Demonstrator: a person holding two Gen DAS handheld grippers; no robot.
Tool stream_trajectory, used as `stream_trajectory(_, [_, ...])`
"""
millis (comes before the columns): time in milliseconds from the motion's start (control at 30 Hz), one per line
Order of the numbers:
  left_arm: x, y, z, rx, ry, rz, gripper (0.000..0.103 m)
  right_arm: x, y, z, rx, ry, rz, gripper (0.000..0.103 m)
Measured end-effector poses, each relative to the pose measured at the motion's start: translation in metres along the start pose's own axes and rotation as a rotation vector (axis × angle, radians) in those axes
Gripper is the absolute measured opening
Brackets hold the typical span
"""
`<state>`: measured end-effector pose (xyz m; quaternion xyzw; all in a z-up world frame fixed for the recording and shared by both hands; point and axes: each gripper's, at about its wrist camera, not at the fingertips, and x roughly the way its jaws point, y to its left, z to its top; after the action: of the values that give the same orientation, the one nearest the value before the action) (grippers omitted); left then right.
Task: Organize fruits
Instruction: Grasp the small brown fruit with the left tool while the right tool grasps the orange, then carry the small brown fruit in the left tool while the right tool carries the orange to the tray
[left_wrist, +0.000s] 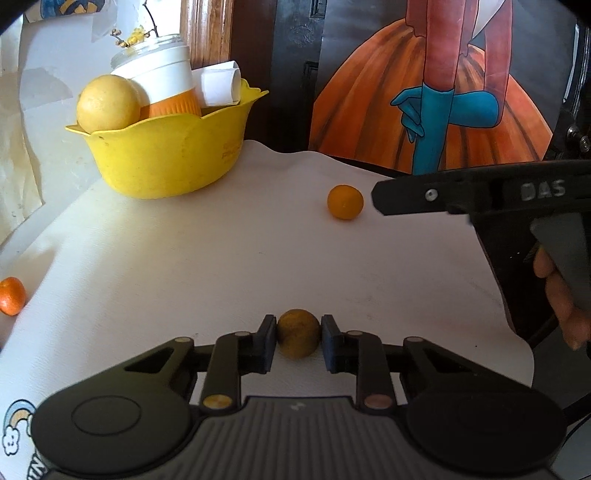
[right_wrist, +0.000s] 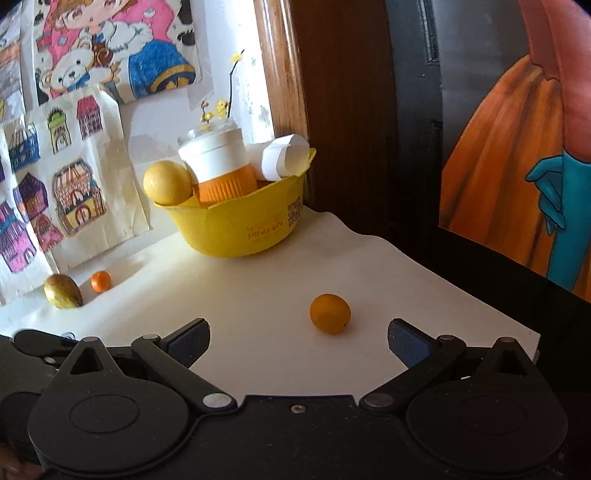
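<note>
White and smooth, the worktop (left_wrist: 184, 258) is set against a wall covered with paper drawings (right_wrist: 66, 184) of houses, and a big painting (left_wrist: 443, 92) of an orange skirt is leaned at the back.

At the far left a yellow plastic bowl (left_wrist: 166, 162) with a wavy rim is seen. It is stiff and shiny. A large yellow round fruit (left_wrist: 107, 103), a white and orange cup (left_wrist: 166, 88) and a roll of white paper (left_wrist: 218, 85) are held in it.

Four loose fruits are left on the worktop. A gold-brown oval fruit (right_wrist: 62, 291) and a tiny orange one (right_wrist: 100, 281) are lying near the wall, just beside each other. A small orange fruit (right_wrist: 330, 313) is lying out in the open middle. A small dull-yellow round fruit (left_wrist: 298, 338) is clamped between the blue pads of the left gripper (left_wrist: 298, 341), while it sits on the worktop.

The right gripper (right_wrist: 299, 336) is held with its fingers wide apart and nothing between them. The small orange fruit is lying just ahead of it.

These little fruits are likely light and a bit soft. The skin looks smooth, so they could roll or slip. They should be held across the fat middle, with a gentle squeeze, so they are not squashed.
</note>
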<state>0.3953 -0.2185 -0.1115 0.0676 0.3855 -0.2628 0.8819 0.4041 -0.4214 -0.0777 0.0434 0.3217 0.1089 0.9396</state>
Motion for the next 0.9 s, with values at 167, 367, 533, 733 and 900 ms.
stream_trajectory(167, [-0.004,0.002,0.0,-0.007,0.006,0.032,0.028,0.033,-0.007,0.004,-0.028,0.04,0.007,0.092])
stream_trajectory(367, [-0.002,0.004,-0.001,-0.026,0.007,0.043,0.028,0.063,-0.012,0.008,-0.03,0.065,-0.012,0.073])
stream_trajectory(533, [-0.002,0.004,0.001,-0.028,0.008,0.044,0.028,0.074,-0.013,0.008,-0.03,0.082,-0.026,0.056])
stream_trajectory(733, [-0.002,0.005,0.002,-0.029,0.008,0.042,0.028,0.079,-0.012,0.005,-0.046,0.101,-0.034,0.037])
stream_trajectory(900, [-0.002,0.006,0.002,-0.03,0.008,0.041,0.028,0.077,-0.008,0.003,-0.061,0.101,-0.031,0.036])
